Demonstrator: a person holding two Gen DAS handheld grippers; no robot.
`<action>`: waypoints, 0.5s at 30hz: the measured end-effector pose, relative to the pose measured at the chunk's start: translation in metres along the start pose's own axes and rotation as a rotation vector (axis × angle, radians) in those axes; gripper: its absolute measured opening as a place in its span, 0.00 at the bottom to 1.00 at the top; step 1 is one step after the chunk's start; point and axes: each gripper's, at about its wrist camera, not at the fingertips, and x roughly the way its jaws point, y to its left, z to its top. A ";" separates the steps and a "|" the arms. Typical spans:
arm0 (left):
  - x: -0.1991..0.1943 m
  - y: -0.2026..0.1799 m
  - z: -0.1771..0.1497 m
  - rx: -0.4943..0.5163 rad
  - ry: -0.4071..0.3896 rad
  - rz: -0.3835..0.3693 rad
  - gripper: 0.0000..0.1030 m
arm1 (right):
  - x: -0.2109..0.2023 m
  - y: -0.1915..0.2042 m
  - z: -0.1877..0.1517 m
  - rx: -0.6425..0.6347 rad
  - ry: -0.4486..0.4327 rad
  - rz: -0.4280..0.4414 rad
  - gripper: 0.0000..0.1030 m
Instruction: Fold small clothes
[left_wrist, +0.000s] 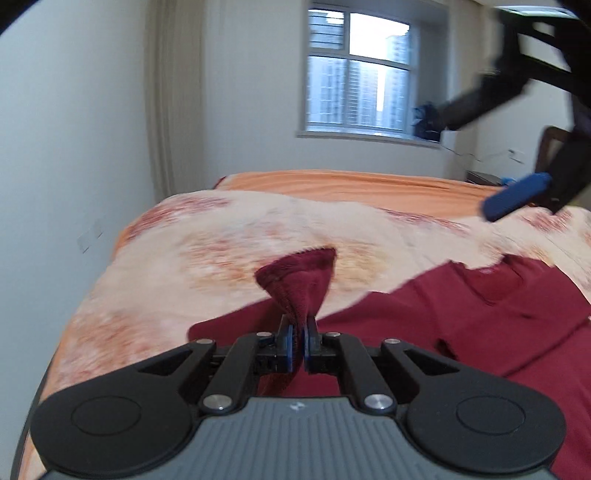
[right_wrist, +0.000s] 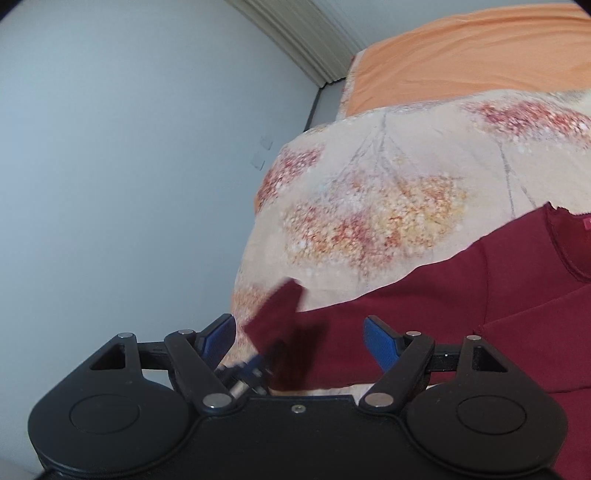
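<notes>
Maroon sweater (left_wrist: 461, 314) cuff pinched in closed left tongs (left_wrist: 298, 334), body spread on floral bedcover (left_wrist: 184, 251), right tongs (right_wrist: 299, 343) held wide above it, empty.

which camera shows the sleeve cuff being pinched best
The left wrist view: the sleeve cuff stands centred and fairly sharp, pinched by the shut left gripper. In the right wrist view the cuff is a motion-blurred dark red shape low down, partly behind the open right gripper.
</notes>
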 end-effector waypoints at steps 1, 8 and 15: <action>0.001 -0.013 0.000 0.028 -0.010 -0.004 0.04 | 0.003 -0.010 0.001 0.029 0.024 -0.009 0.77; -0.007 -0.086 -0.015 0.275 -0.084 0.036 0.05 | 0.024 -0.078 0.002 0.344 0.107 -0.003 0.77; -0.009 -0.144 -0.038 0.636 -0.195 0.055 0.05 | 0.025 -0.111 -0.009 0.494 0.132 0.002 0.69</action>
